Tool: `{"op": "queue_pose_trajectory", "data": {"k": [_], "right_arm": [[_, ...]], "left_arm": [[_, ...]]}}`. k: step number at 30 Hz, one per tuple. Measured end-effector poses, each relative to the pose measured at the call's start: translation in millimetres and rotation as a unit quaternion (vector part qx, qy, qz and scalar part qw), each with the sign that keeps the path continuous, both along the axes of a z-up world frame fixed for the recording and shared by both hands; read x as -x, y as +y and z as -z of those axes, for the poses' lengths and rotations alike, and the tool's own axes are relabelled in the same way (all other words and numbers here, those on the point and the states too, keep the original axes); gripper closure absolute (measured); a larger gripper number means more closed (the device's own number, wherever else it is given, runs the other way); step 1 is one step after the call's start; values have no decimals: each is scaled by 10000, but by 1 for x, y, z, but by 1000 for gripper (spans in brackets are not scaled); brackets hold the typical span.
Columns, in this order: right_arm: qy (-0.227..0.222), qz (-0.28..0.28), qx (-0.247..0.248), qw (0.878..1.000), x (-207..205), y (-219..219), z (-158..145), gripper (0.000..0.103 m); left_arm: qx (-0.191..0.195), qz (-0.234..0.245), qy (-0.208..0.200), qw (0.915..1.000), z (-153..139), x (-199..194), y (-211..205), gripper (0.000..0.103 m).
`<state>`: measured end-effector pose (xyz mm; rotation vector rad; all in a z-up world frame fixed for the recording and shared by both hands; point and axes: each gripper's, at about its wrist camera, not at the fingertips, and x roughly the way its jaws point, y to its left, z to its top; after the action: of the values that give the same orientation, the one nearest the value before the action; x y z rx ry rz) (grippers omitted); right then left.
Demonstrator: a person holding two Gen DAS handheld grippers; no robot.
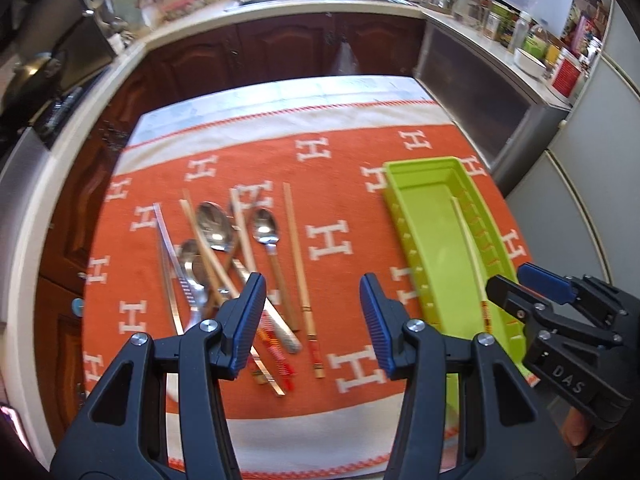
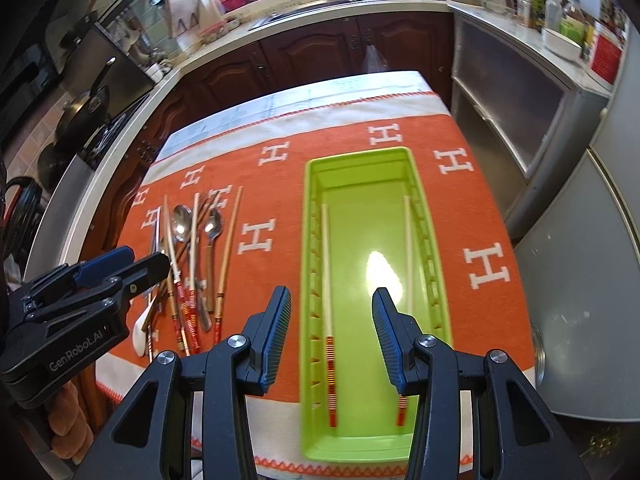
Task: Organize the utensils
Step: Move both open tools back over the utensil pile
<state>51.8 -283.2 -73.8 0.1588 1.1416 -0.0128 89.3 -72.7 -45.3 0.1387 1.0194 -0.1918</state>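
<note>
Both jaws empty above the worktop, utensils still to sort.
Left gripper (image 1: 312, 320) and right gripper (image 2: 332, 336) stand apart; crossed spoons (image 1: 216, 226) and chopsticks (image 1: 298, 252) left of the left jaws may scatter; tray (image 2: 316, 184) lies under the right jaws.

Left gripper (image 1: 312, 320): pitched steeply downward, fingers (image 1: 248, 320) parted with a clear gap, blue ribbed pads facing each other, nothing between them. In the right wrist view it enters from the left edge, black housing angled inward, orange-gloved hand (image 2: 66, 420) beneath it.

Right gripper (image 2: 332, 336): also tilted steeply down, fingers (image 2: 388, 340) apart, pads bare, nothing clamped. In the left wrist view it comes in from the right edge, tips directed inward.

Both grippers side by side, apart, not touching.
</note>
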Motion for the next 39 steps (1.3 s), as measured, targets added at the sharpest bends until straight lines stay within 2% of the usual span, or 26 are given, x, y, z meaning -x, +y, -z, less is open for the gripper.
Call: {"op": "queue_pose_trajectory", "data": {"k": [10,19,25,31,39], "right_arm": [[41,-495,43,9988,-15,53,1,60],[166,-897,-5,9958,-45,101,18,60],[375,-1057,-67,9937,-74,125,45,60],[633,-1211,-8,9906,-101,144,86,60],[935,-1267,201,9873,-128,161,139,73]], "left_arm": [[-219,-436,-265,9985,1,2,51,57],[-246,-706,-245,9969,14,-14,86,57],[-250,-941,-99,9952,34,-30,112,57],[-255,-1075,32,9939,52,-42,131,57],[-180,-1153,148,9931,67,-53,146,57]]}}
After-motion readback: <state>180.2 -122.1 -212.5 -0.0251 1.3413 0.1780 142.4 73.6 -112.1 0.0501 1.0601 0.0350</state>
